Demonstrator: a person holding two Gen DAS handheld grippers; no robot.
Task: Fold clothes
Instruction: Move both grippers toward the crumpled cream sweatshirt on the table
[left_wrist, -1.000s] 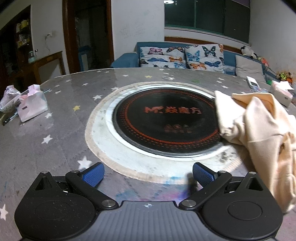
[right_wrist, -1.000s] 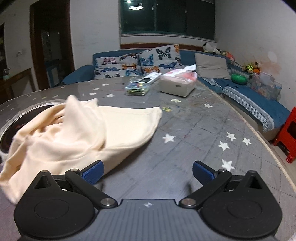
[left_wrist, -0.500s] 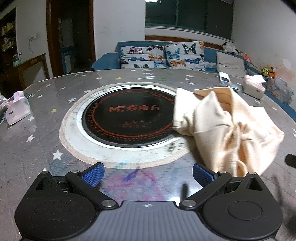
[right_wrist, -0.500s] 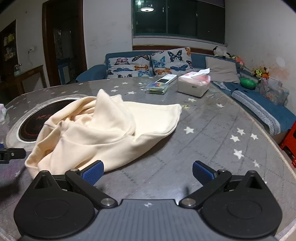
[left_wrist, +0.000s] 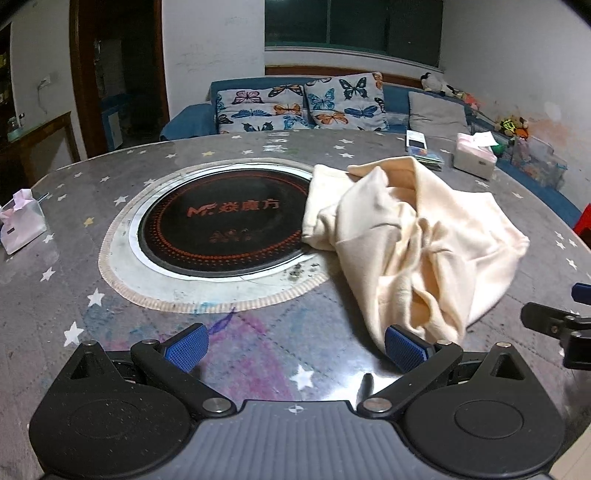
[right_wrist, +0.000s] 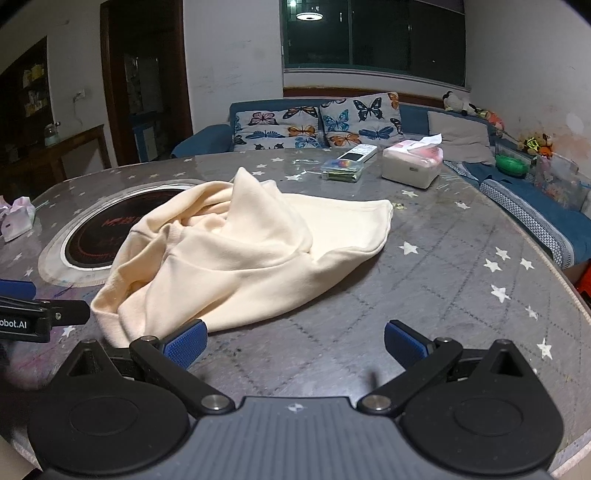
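Note:
A cream garment (left_wrist: 413, 236) lies crumpled on the grey star-patterned table (left_wrist: 258, 339), its left edge over the rim of the round black hob. In the right wrist view the cream garment (right_wrist: 240, 251) fills the middle left. My left gripper (left_wrist: 295, 349) is open, just short of the garment's near hem, with its right pad beside the cloth. My right gripper (right_wrist: 295, 343) is open too, its left pad next to the garment's near edge. Nothing is held. The right gripper's finger shows at the left view's right edge, and the left gripper's finger at the right view's left edge.
A round black hob (left_wrist: 221, 225) with a pale ring is set in the table. A pink tissue pack (left_wrist: 20, 221) sits at the left. A tissue box (right_wrist: 412, 164), a remote and a small clear box (right_wrist: 341, 170) stand at the back right. A blue sofa lies beyond.
Both views have swung so the garment sits nearer the centre. Both grippers have drawn closer together by the garment's near hem and each now shows in the other's view. Jaws stayed open.

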